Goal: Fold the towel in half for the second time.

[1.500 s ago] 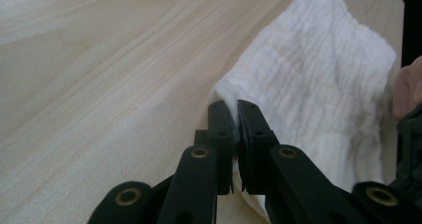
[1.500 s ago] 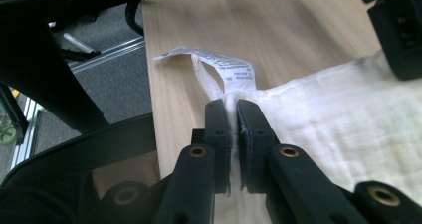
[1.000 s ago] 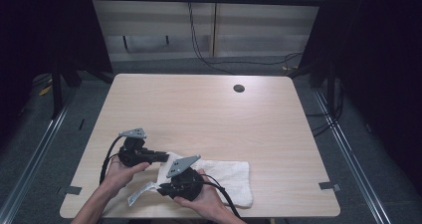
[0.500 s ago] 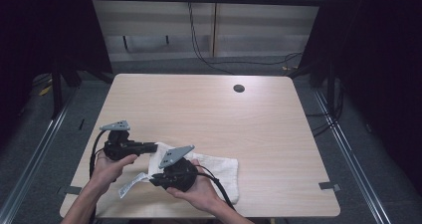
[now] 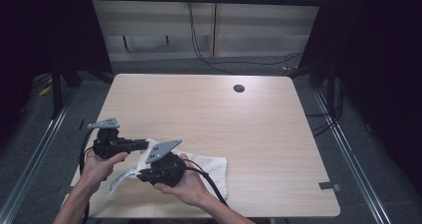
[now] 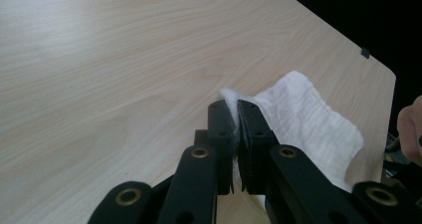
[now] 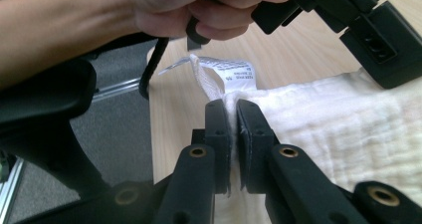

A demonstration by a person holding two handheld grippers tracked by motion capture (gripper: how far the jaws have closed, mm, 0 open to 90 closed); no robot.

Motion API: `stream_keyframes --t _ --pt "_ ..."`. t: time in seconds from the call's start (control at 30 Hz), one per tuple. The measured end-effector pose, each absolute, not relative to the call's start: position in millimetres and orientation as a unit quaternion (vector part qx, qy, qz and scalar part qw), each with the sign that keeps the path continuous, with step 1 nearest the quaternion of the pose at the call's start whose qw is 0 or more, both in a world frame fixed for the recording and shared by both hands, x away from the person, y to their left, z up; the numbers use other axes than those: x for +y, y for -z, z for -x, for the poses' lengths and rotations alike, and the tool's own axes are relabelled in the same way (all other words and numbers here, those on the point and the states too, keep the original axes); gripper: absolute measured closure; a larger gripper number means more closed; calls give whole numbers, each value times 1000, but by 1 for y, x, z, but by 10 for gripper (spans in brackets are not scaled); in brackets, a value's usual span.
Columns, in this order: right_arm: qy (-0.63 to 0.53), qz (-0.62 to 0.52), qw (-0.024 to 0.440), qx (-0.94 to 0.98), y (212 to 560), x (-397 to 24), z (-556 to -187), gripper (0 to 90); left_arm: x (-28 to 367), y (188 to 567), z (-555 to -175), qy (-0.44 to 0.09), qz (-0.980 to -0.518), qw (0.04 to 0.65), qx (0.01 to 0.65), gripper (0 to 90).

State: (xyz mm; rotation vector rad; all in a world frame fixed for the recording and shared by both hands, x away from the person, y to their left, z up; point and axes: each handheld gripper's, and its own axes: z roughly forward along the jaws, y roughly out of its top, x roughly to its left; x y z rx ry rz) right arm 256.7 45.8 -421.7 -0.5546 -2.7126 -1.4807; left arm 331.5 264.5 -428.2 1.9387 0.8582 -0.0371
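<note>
At the left of the table (image 5: pixel 209 109), near its front edge, the person's left hand (image 5: pixel 99 165) holds the left gripper (image 5: pixel 142 145), whose body points toward the right. In the left gripper view its two black jaws are closed on a corner of the white cloth (image 6: pixel 303 119); a thin fold of fabric is pinched between the pads, and the rest of the cloth spreads away to the right over the light wood.

Just to the right of that, the right gripper (image 5: pixel 144 175) sits in the person's right hand (image 5: pixel 186 184), with its grey three-cornered plate (image 5: pixel 161 150) on top and a black cable (image 5: pixel 211 186) trailing back toward the person. Its jaws point toward the left. In the right gripper view these jaws are likewise clamped on an edge of the cloth, at the spot where a hanging loop (image 7: pixel 206 82) and a printed care label (image 7: pixel 234 69) are sewn on. The label juts out to the left of the cloth past the jaws.

The two grippers sit close together at the cloth's left end. The cloth lies at the front of the table, left of centre; its right part rests flat on the wood.

Farther right and toward the back, a small dark round hole (image 5: pixel 239 88) sits in the tabletop, well apart from the cloth.
</note>
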Motion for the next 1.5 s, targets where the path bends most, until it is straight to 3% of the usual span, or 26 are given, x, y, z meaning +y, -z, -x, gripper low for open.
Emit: stream_keyframes --t 0.2,0.43,0.8,1.5 --pt "492 170 5 -854 413 54 -260 850 269 414 -329 -4 -805 474 358 857" --pt "491 180 3 -852 417 50 -259 849 258 421 -332 10 -804 477 354 857" --pt "492 204 -23 -846 403 9 -253 849 208 419 -343 33 -813 483 324 858" --pt "502 253 -37 -826 420 -49 -234 849 148 428 -344 65 -824 479 295 858"
